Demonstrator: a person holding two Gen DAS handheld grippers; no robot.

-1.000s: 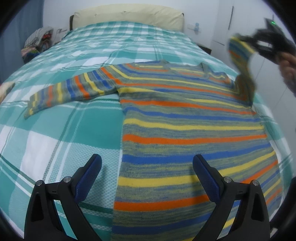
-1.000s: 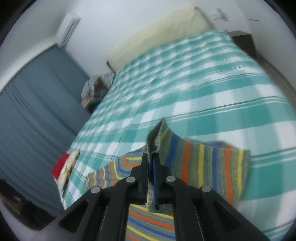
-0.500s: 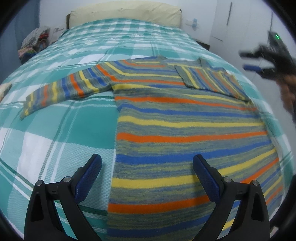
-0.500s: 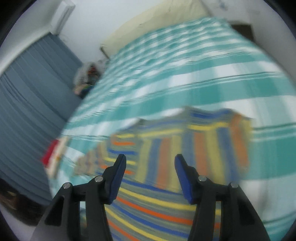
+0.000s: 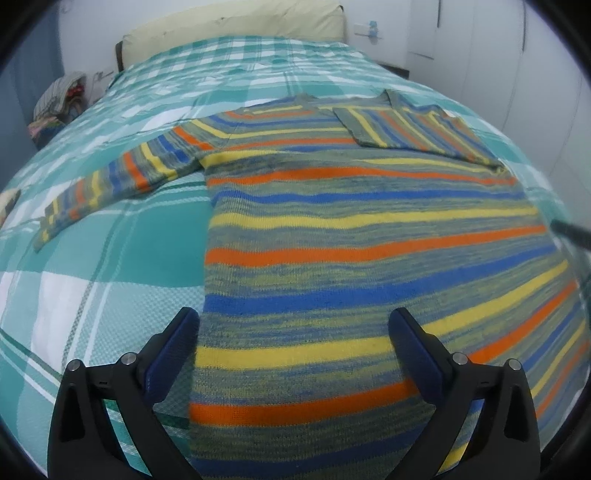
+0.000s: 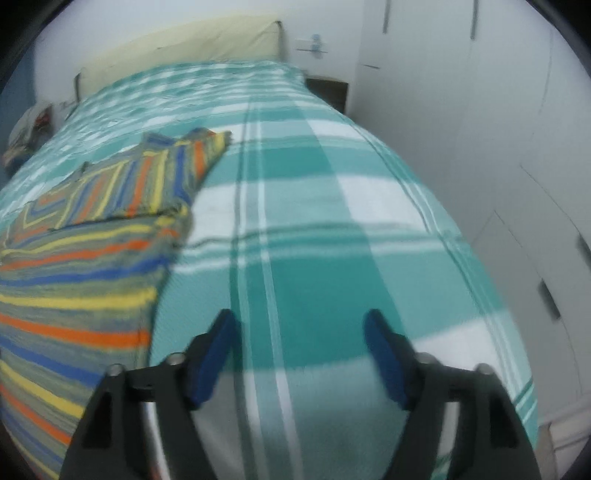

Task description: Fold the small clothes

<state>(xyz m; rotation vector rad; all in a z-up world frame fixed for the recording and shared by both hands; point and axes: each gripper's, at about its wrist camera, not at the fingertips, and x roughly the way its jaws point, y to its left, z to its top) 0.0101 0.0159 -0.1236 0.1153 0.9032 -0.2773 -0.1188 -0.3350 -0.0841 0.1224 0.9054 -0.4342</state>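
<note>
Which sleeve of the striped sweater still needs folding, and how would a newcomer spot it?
Start at the bed's green plaid blanket, where the striped sweater lies flat. Its unfolded sleeve stretches sideways onto bare blanket, unlike the folded sleeve lying across the chest.

- Sweater [image 5: 351,236]: knitted stripes of orange, yellow and royal blue over a mottled grey-green ground.
- Bedspread [image 6: 295,258]: teal and white plaid with thin dark green lines.
- Headboard [image 5: 236,22]: pale cream.
- Curtain [image 5: 22,92]: dull blue.
- Wardrobe doors [image 6: 498,129]: white.
- Left gripper [image 5: 295,332] and right gripper [image 6: 299,332]: black bodies, dark blue pads.
</note>
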